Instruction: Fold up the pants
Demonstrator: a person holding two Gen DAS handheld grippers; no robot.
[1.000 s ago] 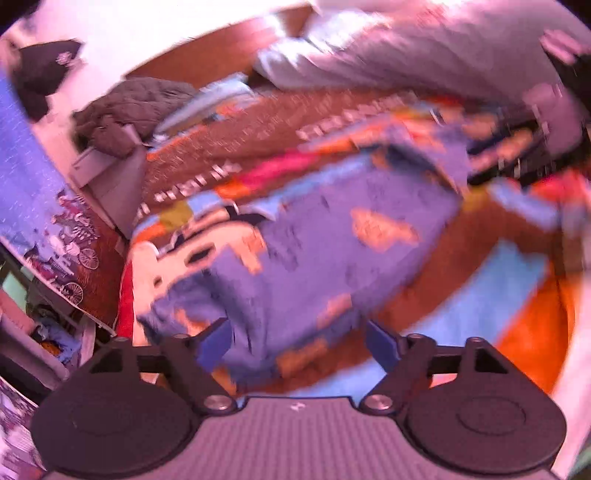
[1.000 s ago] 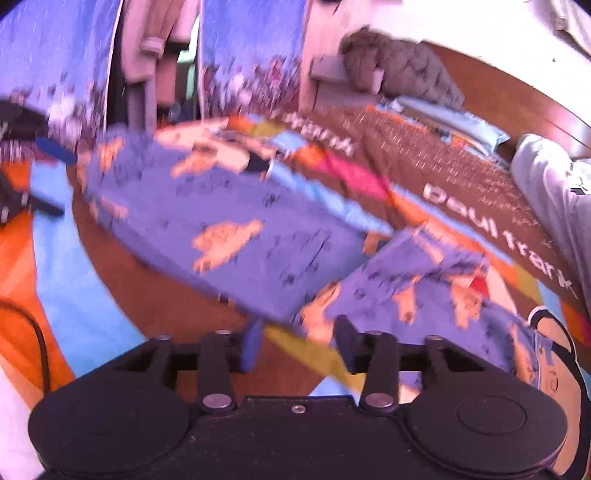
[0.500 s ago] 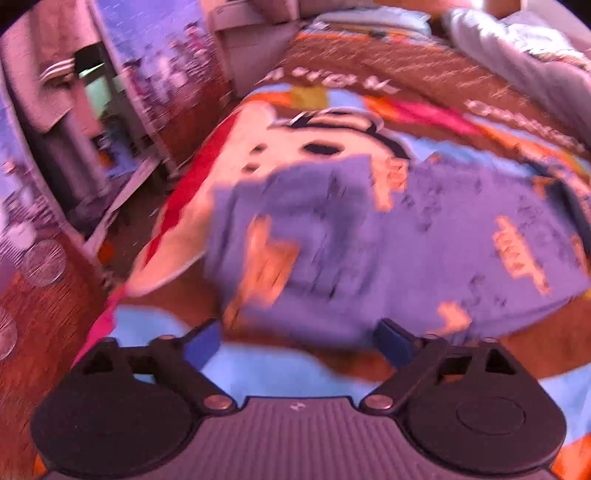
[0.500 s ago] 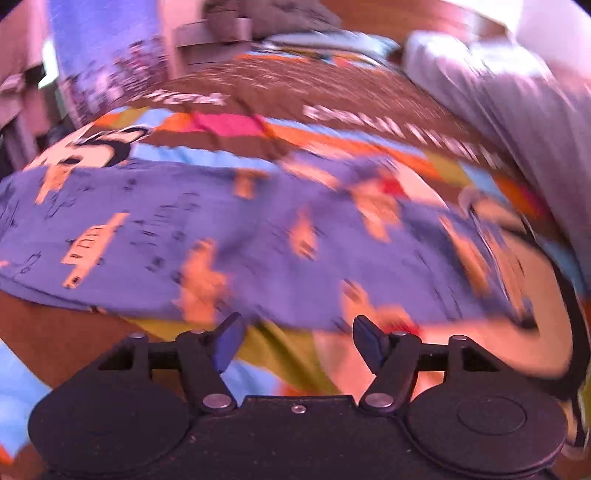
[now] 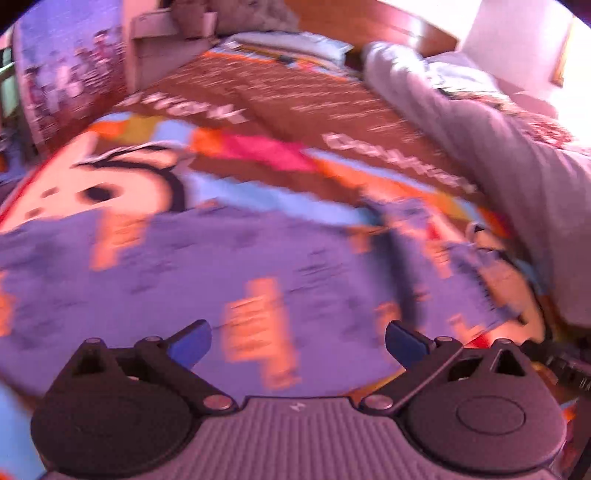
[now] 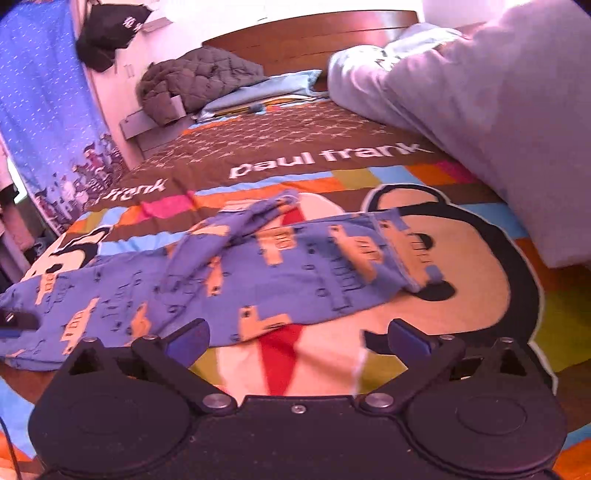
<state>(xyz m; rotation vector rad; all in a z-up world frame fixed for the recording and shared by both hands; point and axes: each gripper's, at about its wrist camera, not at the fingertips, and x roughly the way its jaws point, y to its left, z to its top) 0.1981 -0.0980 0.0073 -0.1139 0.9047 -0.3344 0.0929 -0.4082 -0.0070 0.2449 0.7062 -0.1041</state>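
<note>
Barely begun: the blue patterned pants lie lengthwise on the cartoon bedspread just ahead of both sets of jaws, one leg twisted over the other near the crotch, no crosswise fold made. Both tools hover low above the bed, pointing toward the headboard. The left gripper and right gripper stand wide apart, holding nothing; the left view is blurred.
</note>
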